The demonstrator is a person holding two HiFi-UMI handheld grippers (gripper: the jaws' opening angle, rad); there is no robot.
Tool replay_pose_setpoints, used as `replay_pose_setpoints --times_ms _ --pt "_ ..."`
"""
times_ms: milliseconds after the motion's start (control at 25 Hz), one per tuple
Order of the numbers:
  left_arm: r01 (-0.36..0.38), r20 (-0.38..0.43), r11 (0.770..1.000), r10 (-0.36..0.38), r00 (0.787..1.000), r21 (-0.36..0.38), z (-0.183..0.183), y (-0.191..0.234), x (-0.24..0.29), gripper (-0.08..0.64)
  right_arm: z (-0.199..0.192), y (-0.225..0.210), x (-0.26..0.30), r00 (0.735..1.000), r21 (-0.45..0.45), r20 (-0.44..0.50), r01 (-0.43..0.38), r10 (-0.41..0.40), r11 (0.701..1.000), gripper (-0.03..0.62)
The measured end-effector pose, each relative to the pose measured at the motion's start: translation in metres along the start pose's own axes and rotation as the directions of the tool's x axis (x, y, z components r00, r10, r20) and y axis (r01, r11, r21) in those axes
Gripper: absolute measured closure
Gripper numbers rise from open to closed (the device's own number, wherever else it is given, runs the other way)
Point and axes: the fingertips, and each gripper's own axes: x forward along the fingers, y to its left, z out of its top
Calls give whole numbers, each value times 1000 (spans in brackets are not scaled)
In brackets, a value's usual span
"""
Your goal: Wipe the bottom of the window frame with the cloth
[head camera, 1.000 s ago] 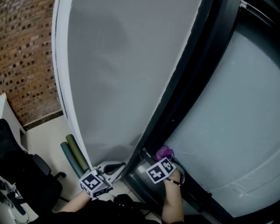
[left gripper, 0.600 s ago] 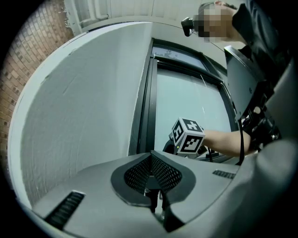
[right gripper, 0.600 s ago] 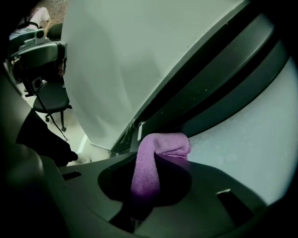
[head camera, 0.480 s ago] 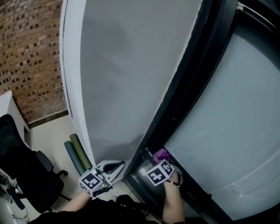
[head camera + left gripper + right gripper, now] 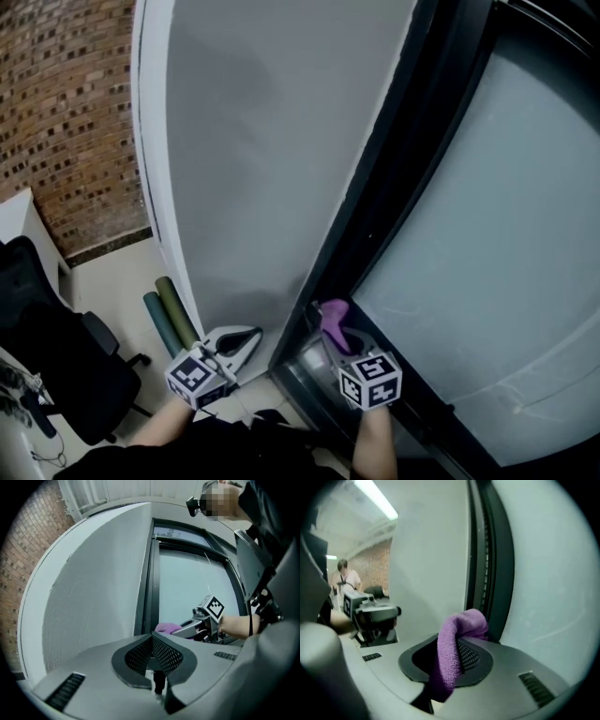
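A brick wall (image 5: 56, 112) fills the far left; below it a black office chair (image 5: 66, 375) stands on the pale floor (image 5: 103, 281); just right of the chair two rolls (image 5: 167, 319), one teal and one olive, lie side by side at the foot of a wide grey panel (image 5: 272, 169); the left claw (image 5: 151, 639) hovers low in front of that panel, near the rolls, its two mesh-faced jaws pressed together with nothing between them; right of the panel the dark window frame (image 5: 384, 216) slants from the far top down to the near bottom; at its lower end, beside the foot of the upright, sits the purple cloth (image 5: 464, 623); the right claw (image 5: 454, 644) is clamped on it, the jaws narrow around the fabric, a folded hump of it rising past the tips toward the frame and a tail hanging back between the jaws; whether the cloth touches the frame cannot be told; the two claws are apart, the left at the panel and the right at the frame; further right a frosted glass pane (image 5: 497, 234) fills the rest of the view.
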Motion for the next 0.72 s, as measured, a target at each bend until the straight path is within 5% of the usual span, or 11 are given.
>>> replay_pose_setpoints --times_ms 120,240,440,720 --pt "-12 4 1000 13 1000 -11 6 0 3 557 19 3 -19 986 59 159 -54 44 997 514" --pt "-18 -7 1000 18 1000 -24 12 0 10 557 25 -1 -28 982 20 190 -25 20 999 514" --pt "11 14 1000 -11 1000 -18 25 -1 24 557 37 5 -37 954 74 293 -96 70 993 517" --pt "56 25 998 -56 998 -14 31 -11 29 557 39 16 -50 945 53 321 -87 65 995 518"
